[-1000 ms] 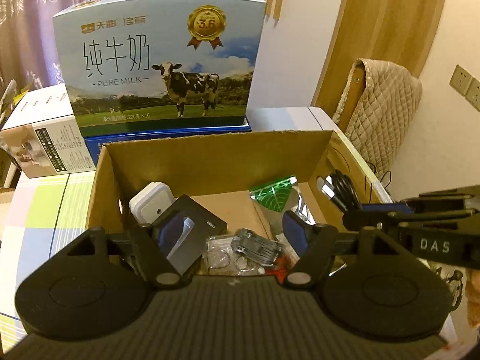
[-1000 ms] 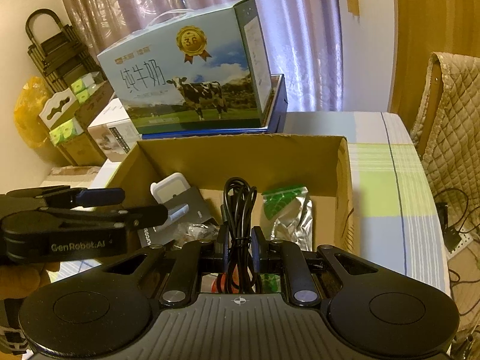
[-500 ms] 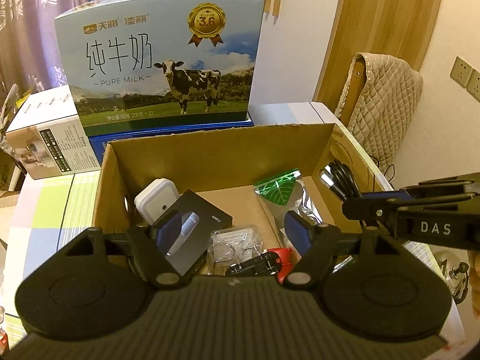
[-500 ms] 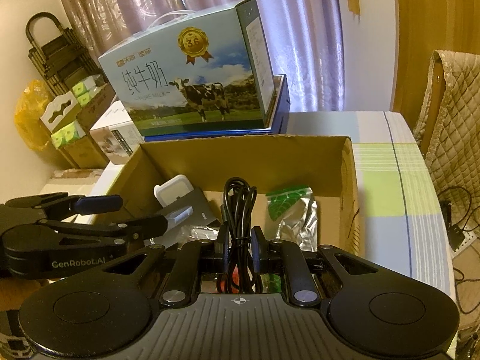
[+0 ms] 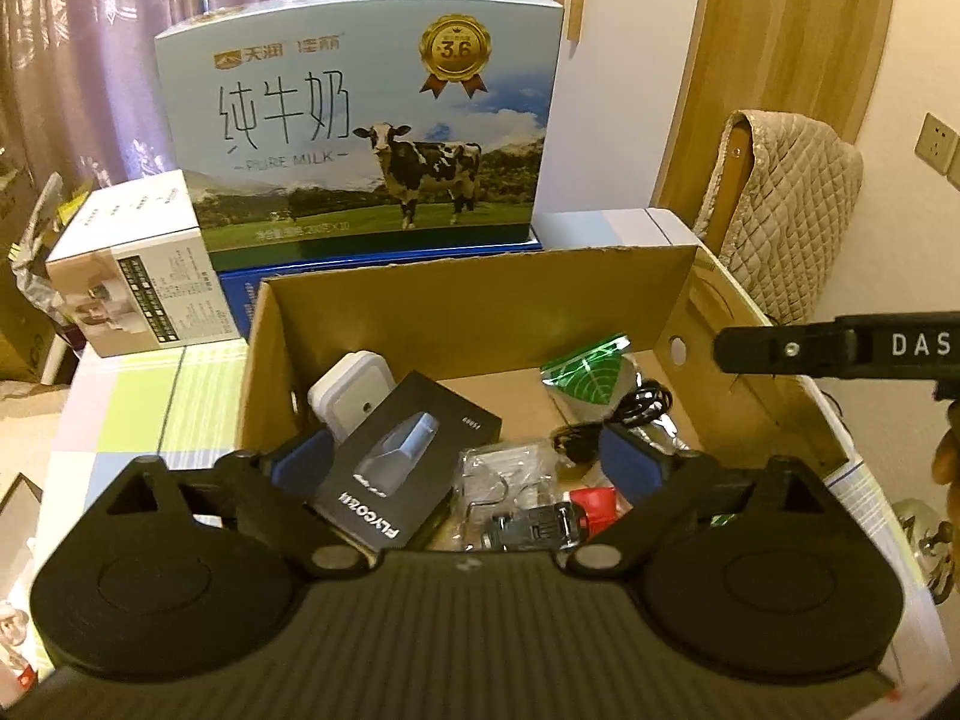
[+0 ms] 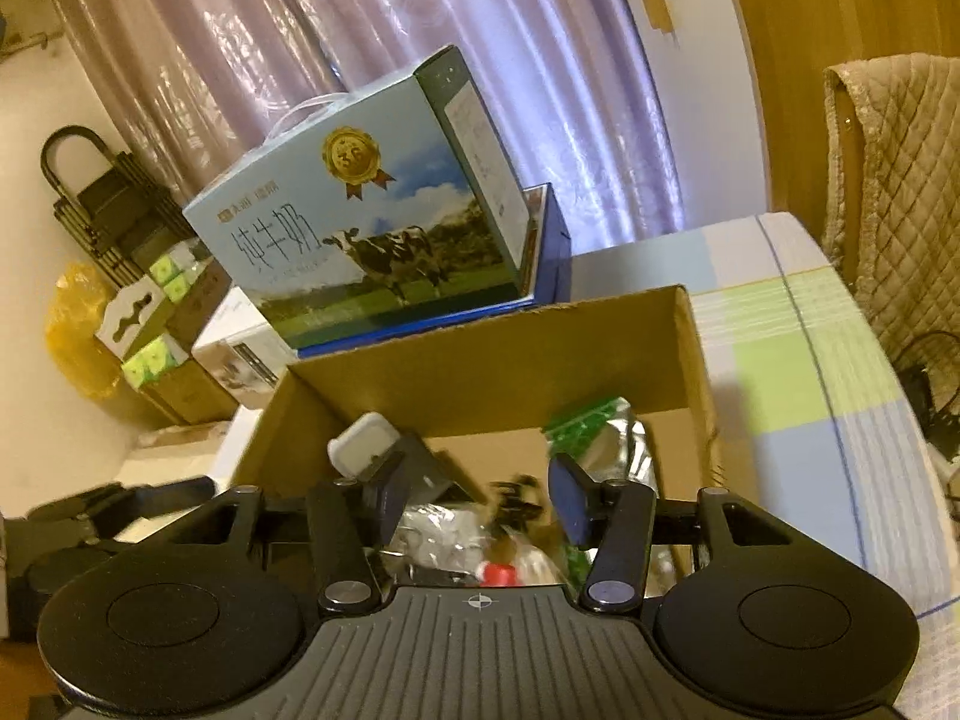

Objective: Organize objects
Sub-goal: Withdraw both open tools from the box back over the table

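Note:
An open cardboard box (image 5: 480, 300) (image 6: 492, 354) holds a black product box (image 5: 408, 456), a white device (image 5: 351, 390) (image 6: 363, 444), a green foil pouch (image 5: 591, 369) (image 6: 600, 426), clear bags of small parts (image 5: 498, 468) (image 6: 444, 534), a red-tipped item (image 5: 591, 501) and a coiled black cable (image 5: 606, 426). The cable lies loose inside, next to the pouch. My left gripper (image 5: 468, 456) hangs open over the box's near side. My right gripper (image 6: 480, 495) is open and empty above the box; from the left wrist view its finger (image 5: 780, 348) reaches over the right wall.
A large milk carton (image 5: 360, 144) (image 6: 360, 240) stands on a blue box behind the cardboard box, with a white carton (image 5: 132, 276) to its left. A quilted chair back (image 5: 786, 210) (image 6: 894, 198) is at the right. The checked tablecloth (image 6: 792, 372) shows right of the box.
My right gripper opened and let go of the black cable, which now lies in the box. That gripper has lifted and tilted up. The left gripper stayed open.

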